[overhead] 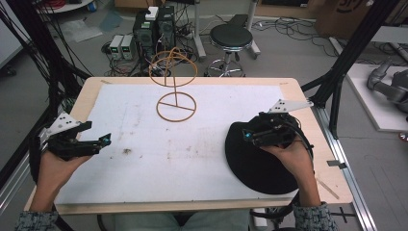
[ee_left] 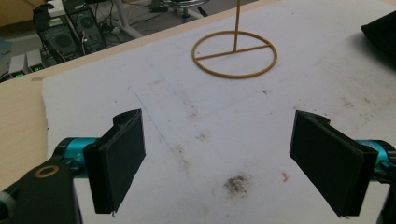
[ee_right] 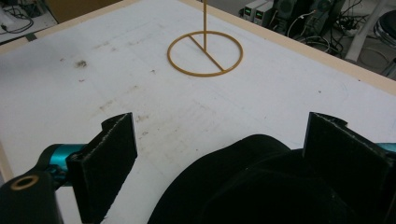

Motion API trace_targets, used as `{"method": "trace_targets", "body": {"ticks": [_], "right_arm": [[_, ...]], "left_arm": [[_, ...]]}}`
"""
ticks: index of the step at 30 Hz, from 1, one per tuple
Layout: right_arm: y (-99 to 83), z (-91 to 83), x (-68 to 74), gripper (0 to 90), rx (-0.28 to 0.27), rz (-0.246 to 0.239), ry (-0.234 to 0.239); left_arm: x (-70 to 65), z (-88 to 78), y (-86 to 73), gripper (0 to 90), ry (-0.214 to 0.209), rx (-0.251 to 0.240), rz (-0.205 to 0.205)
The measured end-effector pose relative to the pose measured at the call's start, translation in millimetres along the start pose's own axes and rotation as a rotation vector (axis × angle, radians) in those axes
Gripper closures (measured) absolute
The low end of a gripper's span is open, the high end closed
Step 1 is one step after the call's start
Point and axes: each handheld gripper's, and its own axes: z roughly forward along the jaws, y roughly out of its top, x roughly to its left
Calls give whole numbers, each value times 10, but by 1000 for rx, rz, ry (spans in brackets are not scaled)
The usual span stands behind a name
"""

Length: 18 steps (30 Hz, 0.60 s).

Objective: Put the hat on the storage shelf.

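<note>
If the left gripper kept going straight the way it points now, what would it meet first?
Probably nothing soon: the left gripper, jaws open, faces bare stained white mat. Farther along stands the wire stand's ring base, though depth is hard to judge; the black hat lies off to one side.

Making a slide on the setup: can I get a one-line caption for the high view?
Two hand-held tools, left tool and right tool, over a white mat; black hat and gold wire stand.

High view looks down; both gripper views skim low, sharing the wire stand (overhead: 176, 85).
</note>
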Motion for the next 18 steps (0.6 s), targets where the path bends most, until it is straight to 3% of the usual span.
{"method": "trace_targets", "body": {"ticks": [18], "right_arm": [[6, -99, 18, 97, -13, -1, -8]], "left_arm": [[19, 0, 18, 185, 4, -2, -3]]}}
